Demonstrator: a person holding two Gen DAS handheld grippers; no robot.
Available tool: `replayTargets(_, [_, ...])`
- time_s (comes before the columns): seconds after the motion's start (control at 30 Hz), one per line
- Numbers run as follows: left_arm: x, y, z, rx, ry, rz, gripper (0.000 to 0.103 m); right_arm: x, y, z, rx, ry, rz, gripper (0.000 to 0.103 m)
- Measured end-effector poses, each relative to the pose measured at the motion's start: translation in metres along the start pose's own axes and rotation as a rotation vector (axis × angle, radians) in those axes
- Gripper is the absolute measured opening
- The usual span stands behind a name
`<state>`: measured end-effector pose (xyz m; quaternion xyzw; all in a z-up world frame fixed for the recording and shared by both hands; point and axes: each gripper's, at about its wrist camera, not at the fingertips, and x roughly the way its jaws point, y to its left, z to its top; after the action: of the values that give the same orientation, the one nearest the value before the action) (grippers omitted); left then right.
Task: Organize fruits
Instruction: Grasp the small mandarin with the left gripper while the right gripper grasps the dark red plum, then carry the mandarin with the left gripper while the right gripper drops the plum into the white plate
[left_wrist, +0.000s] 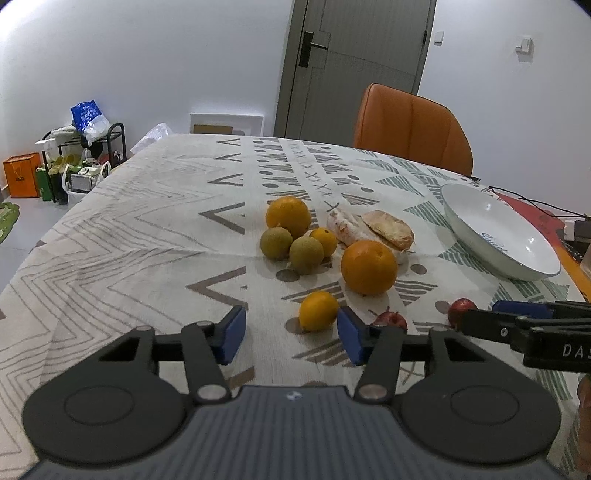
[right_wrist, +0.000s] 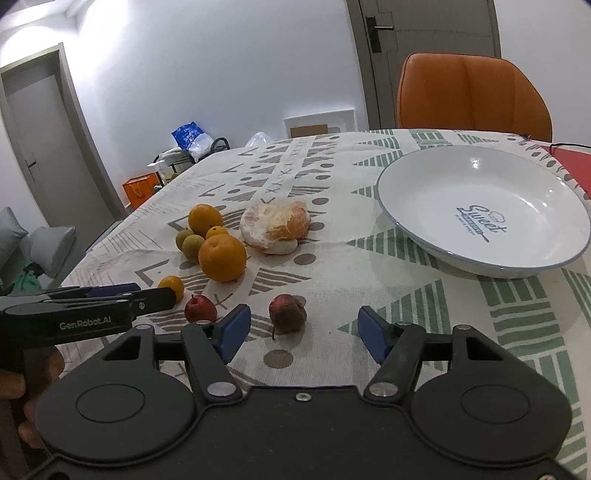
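Plate (right_wrist: 413, 177) sits empty on the far right of the tablecloth (left_wrist: 122, 236), fruit loose to its left, so loading it is prob the goal. Left gripper (left_wrist: 291, 332) has fingers apart, nothing clamped, the small orange (left_wrist: 318, 310) just ahead (towards the right pad). Right gripper (right_wrist: 303, 328) is likewise spread, the dark red apple (right_wrist: 287, 313) just ahead of the gap. Each should centre its fruit before squeezing, gently, since round stuff rolls. Writing: "Sweet" on the plate, "GenRobot.AI" on the left gripper's side.
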<state>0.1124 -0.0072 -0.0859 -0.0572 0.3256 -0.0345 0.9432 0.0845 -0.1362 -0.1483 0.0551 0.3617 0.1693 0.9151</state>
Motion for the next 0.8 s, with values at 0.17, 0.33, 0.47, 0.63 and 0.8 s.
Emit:
replayTargets(0.17, [0.006, -0.001, 0.003, 0.012, -0.003, 0.002, 0.041, 0.007, 0.002, 0.003, -0.008, 0.011, 0.002, 0.058])
replayTargets(0.33, [0.006, -0.002, 0.004, 0.016, -0.002, -0.009, 0.021, 0.012, 0.004, 0.004, -0.022, 0.012, 0.007, 0.053])
replayTargets(0.47, [0.003, -0.001, 0.003, 0.012, -0.006, -0.005, 0.021, 0.014, 0.006, 0.005, -0.036, 0.01, 0.016, 0.036])
replayTargets(0.63, [-0.002, -0.001, 0.005, 0.011, -0.017, 0.001, 0.021, 0.014, 0.005, 0.005, -0.027, 0.013, 0.046, 0.022])
replayTargets(0.8, [-0.008, -0.002, 0.008, 0.013, -0.031, 0.001, 0.021, 0.007, 0.003, 0.005, -0.02, -0.005, 0.056, 0.021])
